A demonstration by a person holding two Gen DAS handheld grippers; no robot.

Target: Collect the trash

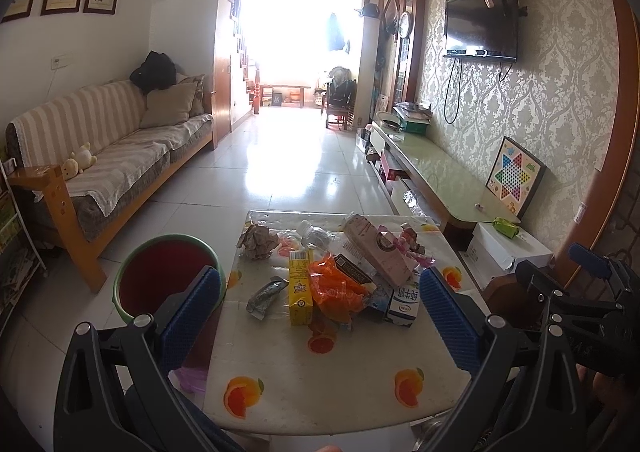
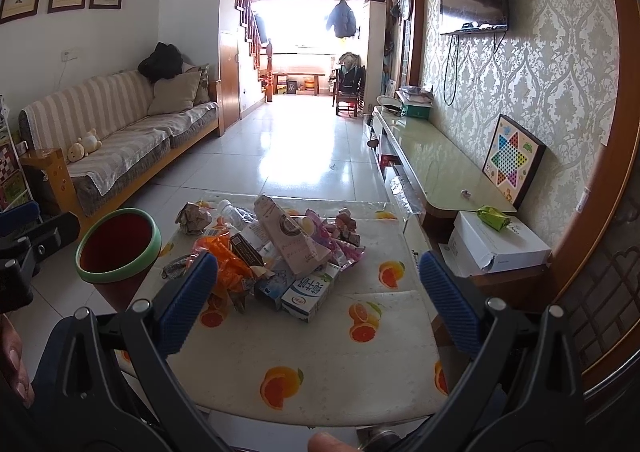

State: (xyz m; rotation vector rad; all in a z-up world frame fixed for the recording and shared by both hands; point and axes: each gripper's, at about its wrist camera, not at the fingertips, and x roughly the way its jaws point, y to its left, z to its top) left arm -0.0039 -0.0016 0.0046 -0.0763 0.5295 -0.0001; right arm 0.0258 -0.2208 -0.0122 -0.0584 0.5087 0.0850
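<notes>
A pile of trash lies on the small table (image 1: 320, 392): a yellow drink carton (image 1: 299, 288), an orange wrapper (image 1: 336, 288), a white milk carton (image 1: 404, 302), a pink carton (image 1: 378, 252), crumpled paper (image 1: 258, 242) and a silver wrapper (image 1: 266, 294). A green-rimmed red bin (image 1: 160, 272) stands on the floor left of the table. My left gripper (image 1: 320, 292) is open and empty, in front of the pile. My right gripper (image 2: 318, 276) is open and empty, facing the milk carton (image 2: 308, 294), the orange wrapper (image 2: 232, 268) and the bin (image 2: 118, 244).
A striped sofa (image 1: 120, 155) runs along the left wall. A long glass-topped TV stand (image 1: 436, 175) and a white box (image 1: 508, 252) are on the right. The tiled floor (image 1: 288, 155) stretches beyond the table. The right gripper's body shows in the left wrist view (image 1: 580, 300).
</notes>
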